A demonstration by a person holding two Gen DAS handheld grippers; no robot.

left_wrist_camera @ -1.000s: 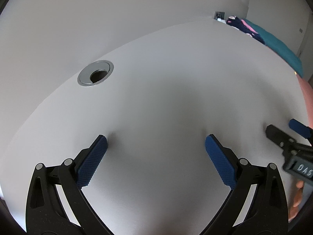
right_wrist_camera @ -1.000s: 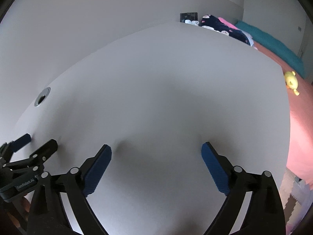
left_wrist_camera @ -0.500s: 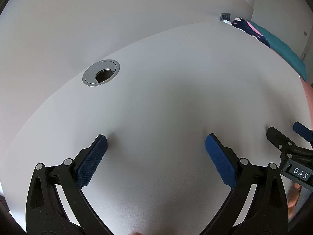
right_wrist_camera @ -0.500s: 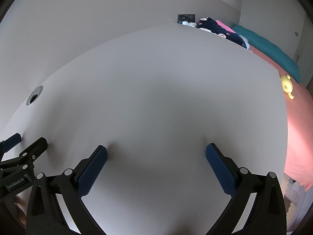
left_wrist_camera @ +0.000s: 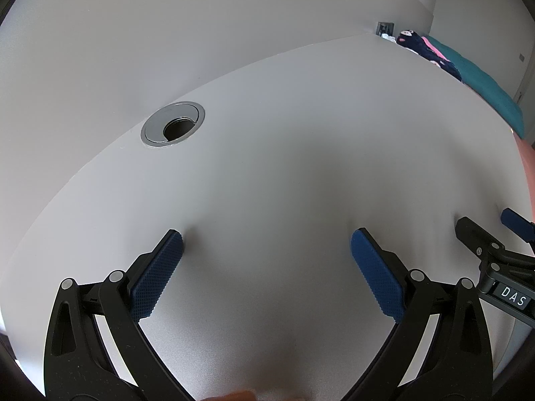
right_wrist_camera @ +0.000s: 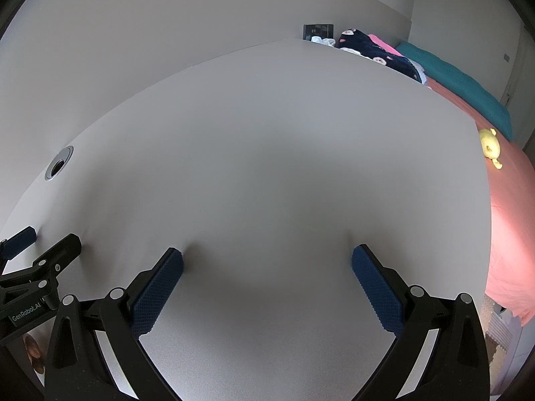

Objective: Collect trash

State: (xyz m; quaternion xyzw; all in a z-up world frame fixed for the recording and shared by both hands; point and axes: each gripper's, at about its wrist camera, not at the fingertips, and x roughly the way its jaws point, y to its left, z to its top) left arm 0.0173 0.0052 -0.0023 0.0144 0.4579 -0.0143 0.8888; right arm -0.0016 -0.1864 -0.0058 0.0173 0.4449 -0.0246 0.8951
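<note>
Across both views, white desk (left_wrist_camera: 284, 167), bare between the tongs.

Left gripper (left_wrist_camera: 266, 245): lower centre of the left wrist view, blue pads (left_wrist_camera: 157, 275) spread wide apart, nothing between them, tips at or just above the desk surface.

Right gripper (right_wrist_camera: 266, 260): lower centre of the right wrist view, blue-padded fingers (right_wrist_camera: 378, 292) likewise wide apart and holding nothing; also seen at the right edge of the left view.

Trash: none can be made out in either view, so its place relative to the tongs cannot be told.

Cable grommet (left_wrist_camera: 173, 124): upper left, well apart from both grippers.

Bed (right_wrist_camera: 508, 217): right edge, pink cover, yellow toy (right_wrist_camera: 490, 147) on it.
</note>
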